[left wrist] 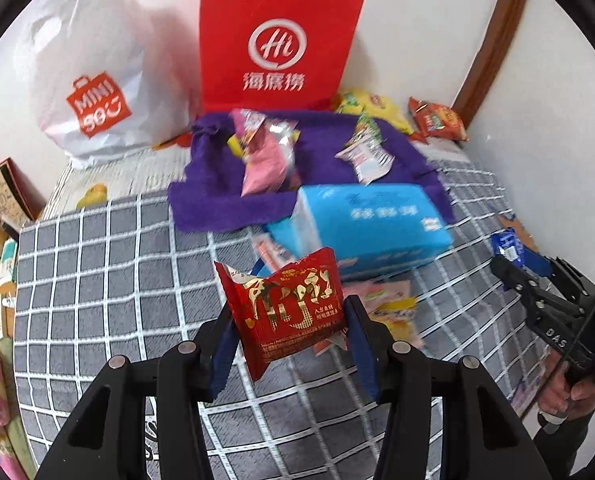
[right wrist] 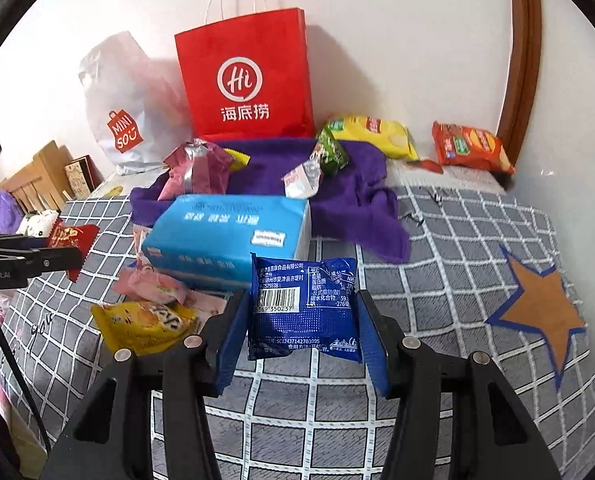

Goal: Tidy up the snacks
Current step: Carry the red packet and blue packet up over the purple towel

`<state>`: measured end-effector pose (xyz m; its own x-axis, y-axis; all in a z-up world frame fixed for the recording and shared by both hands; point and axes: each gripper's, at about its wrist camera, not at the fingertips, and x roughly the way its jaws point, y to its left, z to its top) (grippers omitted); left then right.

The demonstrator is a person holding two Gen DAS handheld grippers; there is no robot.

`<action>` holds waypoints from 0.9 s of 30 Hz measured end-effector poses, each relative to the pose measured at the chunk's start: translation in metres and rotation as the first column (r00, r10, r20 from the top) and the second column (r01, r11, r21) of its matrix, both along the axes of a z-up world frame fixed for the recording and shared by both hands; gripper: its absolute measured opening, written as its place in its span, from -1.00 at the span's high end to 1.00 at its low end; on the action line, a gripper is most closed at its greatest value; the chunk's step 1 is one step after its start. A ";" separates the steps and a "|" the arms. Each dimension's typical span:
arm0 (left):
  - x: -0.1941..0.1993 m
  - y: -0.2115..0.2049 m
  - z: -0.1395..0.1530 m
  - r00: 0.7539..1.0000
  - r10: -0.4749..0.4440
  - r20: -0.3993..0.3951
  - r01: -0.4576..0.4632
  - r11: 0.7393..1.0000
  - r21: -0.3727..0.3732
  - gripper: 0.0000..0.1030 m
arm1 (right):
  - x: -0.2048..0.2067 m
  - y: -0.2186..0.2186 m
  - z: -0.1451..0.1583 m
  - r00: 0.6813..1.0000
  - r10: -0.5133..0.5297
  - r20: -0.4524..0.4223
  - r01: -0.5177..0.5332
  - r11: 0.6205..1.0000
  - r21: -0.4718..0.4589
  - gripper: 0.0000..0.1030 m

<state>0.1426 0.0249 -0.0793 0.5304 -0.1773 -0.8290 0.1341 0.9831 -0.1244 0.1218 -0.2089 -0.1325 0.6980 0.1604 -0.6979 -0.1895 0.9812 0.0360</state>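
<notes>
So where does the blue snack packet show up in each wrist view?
Left wrist: the blue snack packet sits at the right edge, held in the right gripper.
Right wrist: bottom centre, clamped between the blue pads.
Shared landmark: the red paper bag against the back wall.

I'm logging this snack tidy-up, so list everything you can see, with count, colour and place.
paper bag: 1, red, against wall
plastic bag: 1, white, left of paper bag
towel: 1, purple, on checked cover
tissue pack: 1, blue, before towel
chip bags: 2, yellow and orange, back right
loose packets: several, mixed, around tissue pack
red packet: 1, in left gripper
blue packet: 1, in right gripper
</notes>
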 end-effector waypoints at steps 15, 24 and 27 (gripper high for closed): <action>0.040 -0.005 0.061 0.996 -0.005 0.085 0.006 1.000 -0.019 0.06 | 0.046 0.005 0.064 0.997 -0.044 0.066 0.041 0.998 0.049 -0.02; 0.074 0.004 0.076 0.995 0.014 0.103 -0.010 0.999 -0.041 0.06 | 0.084 0.028 0.088 0.995 0.008 0.096 -0.009 1.000 0.005 -0.02; 0.084 0.006 0.078 0.995 0.016 0.103 -0.012 0.999 -0.045 0.05 | 0.094 0.032 0.091 0.994 0.017 0.108 -0.017 1.000 -0.001 -0.02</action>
